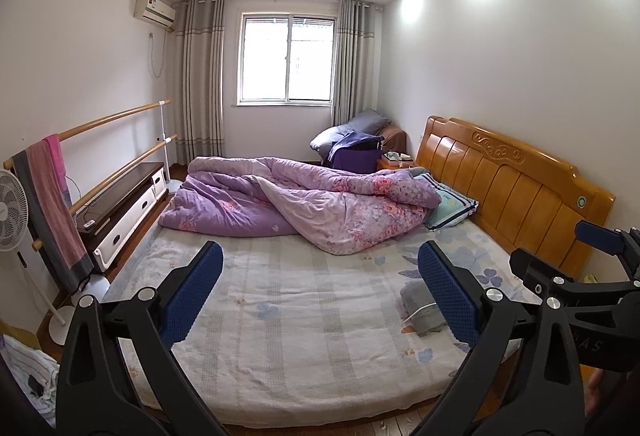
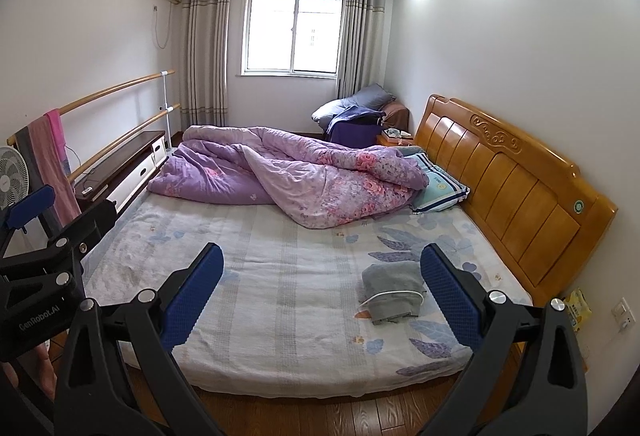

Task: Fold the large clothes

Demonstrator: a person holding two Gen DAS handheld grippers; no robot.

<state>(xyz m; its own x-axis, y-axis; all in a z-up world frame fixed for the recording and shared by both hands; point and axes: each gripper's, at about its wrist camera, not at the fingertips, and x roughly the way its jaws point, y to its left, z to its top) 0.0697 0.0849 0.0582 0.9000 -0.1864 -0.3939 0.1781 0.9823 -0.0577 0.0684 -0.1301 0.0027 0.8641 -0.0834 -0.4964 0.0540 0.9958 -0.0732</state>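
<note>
A folded grey garment (image 2: 390,294) with a white cord on it lies on the bed (image 2: 280,296) near the front right; it also shows in the left wrist view (image 1: 420,310), partly hidden behind a finger. My left gripper (image 1: 320,292) is open and empty, held above the front of the bed. My right gripper (image 2: 322,294) is open and empty, also above the bed's front edge, with the garment just left of its right finger (image 2: 452,300). The right gripper also shows in the left wrist view (image 1: 560,268), and the left gripper in the right wrist view (image 2: 44,236).
A crumpled purple floral quilt (image 2: 288,172) lies across the far half of the bed. A blue pillow (image 2: 440,188) rests by the wooden headboard (image 2: 512,180). A TV cabinet (image 1: 124,204), wooden rails with towels (image 1: 56,196) and a fan (image 1: 10,212) stand left.
</note>
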